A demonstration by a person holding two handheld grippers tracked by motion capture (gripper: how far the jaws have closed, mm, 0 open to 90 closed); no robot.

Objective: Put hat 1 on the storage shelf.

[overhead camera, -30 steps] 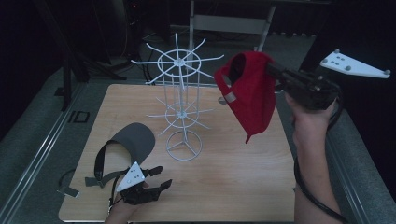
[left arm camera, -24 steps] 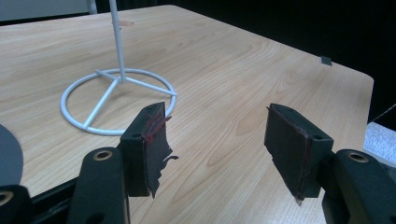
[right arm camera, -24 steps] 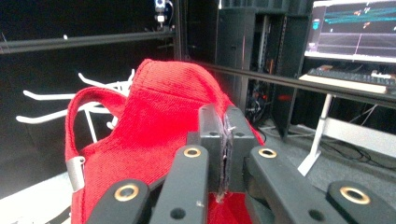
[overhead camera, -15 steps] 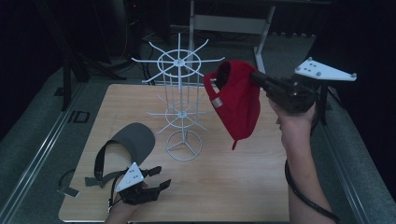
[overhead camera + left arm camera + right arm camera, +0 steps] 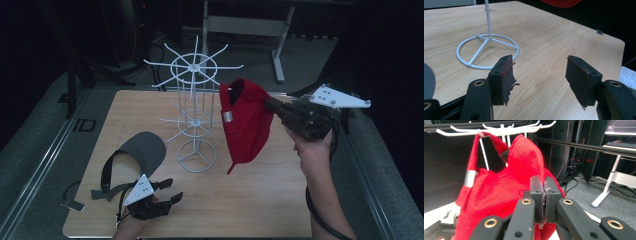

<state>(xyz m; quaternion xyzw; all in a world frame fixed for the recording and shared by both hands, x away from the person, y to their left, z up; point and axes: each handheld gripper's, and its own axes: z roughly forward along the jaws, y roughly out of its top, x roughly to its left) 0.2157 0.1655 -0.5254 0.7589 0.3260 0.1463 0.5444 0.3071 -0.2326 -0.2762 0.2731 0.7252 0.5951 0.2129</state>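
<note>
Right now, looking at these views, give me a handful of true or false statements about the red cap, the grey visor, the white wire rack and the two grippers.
1. The right gripper is shut on the red knit cap. True.
2. The red cap already hangs on a prong of the white wire rack. False: it is held in the air beside the rack.
3. The left gripper is open and holds nothing. True.
4. The grey visor is clamped in the left gripper. False: it lies on the wooden table.
</note>
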